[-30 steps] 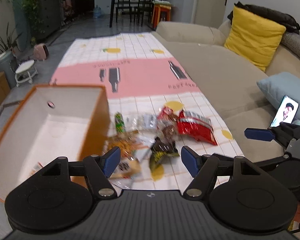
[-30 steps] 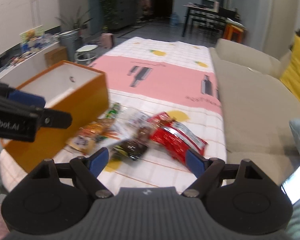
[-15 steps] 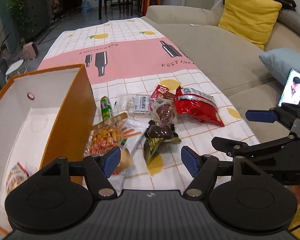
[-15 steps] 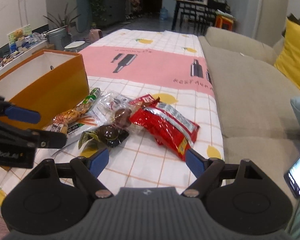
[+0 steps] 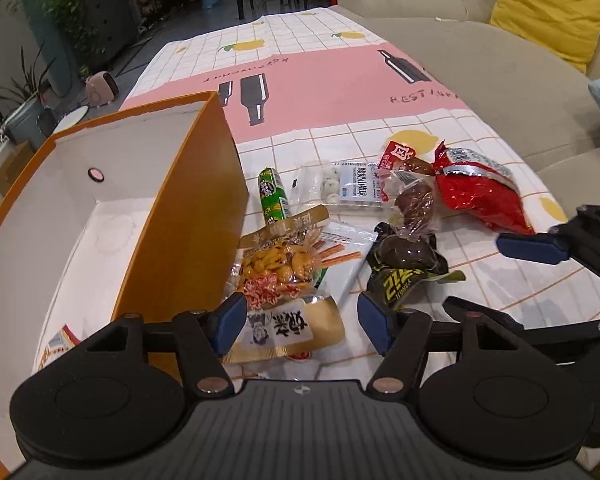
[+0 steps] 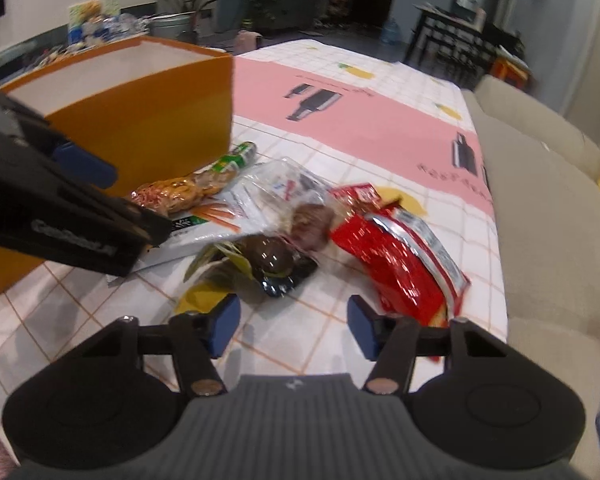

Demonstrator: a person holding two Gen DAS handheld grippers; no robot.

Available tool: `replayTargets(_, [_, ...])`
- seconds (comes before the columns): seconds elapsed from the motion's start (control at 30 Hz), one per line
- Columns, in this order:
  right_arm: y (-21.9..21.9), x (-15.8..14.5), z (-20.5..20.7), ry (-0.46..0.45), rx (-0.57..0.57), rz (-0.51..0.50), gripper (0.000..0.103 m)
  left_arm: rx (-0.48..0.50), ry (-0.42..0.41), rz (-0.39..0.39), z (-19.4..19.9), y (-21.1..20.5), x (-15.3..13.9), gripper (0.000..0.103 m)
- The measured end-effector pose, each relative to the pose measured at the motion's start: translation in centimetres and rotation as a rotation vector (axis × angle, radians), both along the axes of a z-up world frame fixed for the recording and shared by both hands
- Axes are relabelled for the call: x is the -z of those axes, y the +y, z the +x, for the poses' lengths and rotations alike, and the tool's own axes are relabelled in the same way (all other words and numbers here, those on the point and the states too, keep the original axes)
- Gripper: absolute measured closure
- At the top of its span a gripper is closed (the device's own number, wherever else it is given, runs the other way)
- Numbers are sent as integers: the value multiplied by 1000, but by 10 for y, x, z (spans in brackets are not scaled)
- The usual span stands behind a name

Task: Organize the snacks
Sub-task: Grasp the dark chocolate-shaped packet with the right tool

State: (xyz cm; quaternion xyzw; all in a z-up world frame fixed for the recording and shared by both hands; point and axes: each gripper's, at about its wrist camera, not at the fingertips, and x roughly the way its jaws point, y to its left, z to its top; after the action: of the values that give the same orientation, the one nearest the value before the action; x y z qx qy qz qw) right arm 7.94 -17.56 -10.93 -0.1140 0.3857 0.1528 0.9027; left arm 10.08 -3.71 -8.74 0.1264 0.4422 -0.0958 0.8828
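A: Your left claw point(image 5: 299, 326) hangs over the gold foil packet point(image 5: 284, 330), a flat, crinkly pack with a clear window full of orange-yellow nuggets and bold dark Chinese characters on a white label. Its jaws are closing, blue pads still off the foil, the packet's near end between them.

B: And to either side of that claw?

A: To its left, just beside, the orange box point(image 5: 188, 216): stiff card, white inside, one small packet point(image 5: 58, 346) lying in its near corner. Ahead of the claw, a green tube snack point(image 5: 274, 200) and a clear bag of white balls point(image 5: 346, 188) with a printed label too small to read. Ahead and to the right, a glossy black and yellow wrapper point(image 5: 404, 268) round a brown lump, and a shiny red crinkled bag point(image 5: 480, 196) beyond it.

B: What about your right claw?

A: Your right claw point(image 6: 294, 326) is closing too, with only checked tablecloth point(image 6: 284, 336) between its pads. The black wrapper point(image 6: 276, 264) lies just ahead of its left pad, the red bag point(image 6: 408, 256) just ahead of its right. White lettering on the left claw's body is too blurred to read. The cloth shows a pink band with bottle shapes and "RESTAURA".
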Motion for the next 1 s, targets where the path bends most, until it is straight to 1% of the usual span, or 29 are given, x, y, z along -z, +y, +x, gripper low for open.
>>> replayTargets(0.1, [6,4,6,-6,-21,-3,62,2,-3,23,5,-4,4,36])
replayTargets(0.13, [8,5,9,-6,-26,1,66,1,-1,27,7,-5,6,41])
replayTargets(0.2, [11,7,12,-5,-38,6,83,-3,8,39,10,-6,9,47])
replayTargets(0.23, [13,8,14,-3,-47,6,87,2,13,35,10,-6,10,53])
replayTargets(0.27, [14,9,14,0,-55,7,92,5,17,26,10,-6,10,57])
replayTargets(0.3, [15,9,14,-1,-60,6,97,10,19,14,9,-6,10,62])
replayTargets(0.33, [15,9,13,-4,-65,3,98,11,15,13,8,-7,10,70])
replayTargets(0.37, [16,9,12,-7,-68,-4,99,20,14,6,7,-8,9,75])
replayTargets(0.43, [15,8,10,-11,-65,-12,101,22,19,2,4,-10,9,84])
replayTargets(0.47, [14,7,10,-8,-59,-11,101,22,21,0,3,-10,10,86])
replayTargets(0.53, [12,5,9,10,-48,-5,102,28,29,-6,0,-11,10,97])
replayTargets(0.57, [10,4,8,18,-41,-5,102,35,31,-13,-3,-10,10,100])
replayTargets(0.63, [7,3,4,34,-36,-12,102,50,33,-15,-9,-11,9,103])
replayTargets(0.8, [-2,1,-8,82,-22,-32,103,80,65,-56,-21,-11,6,103])
replayTargets(1.0, [-12,-3,-17,155,14,-35,103,95,95,-85,-33,-9,3,103])
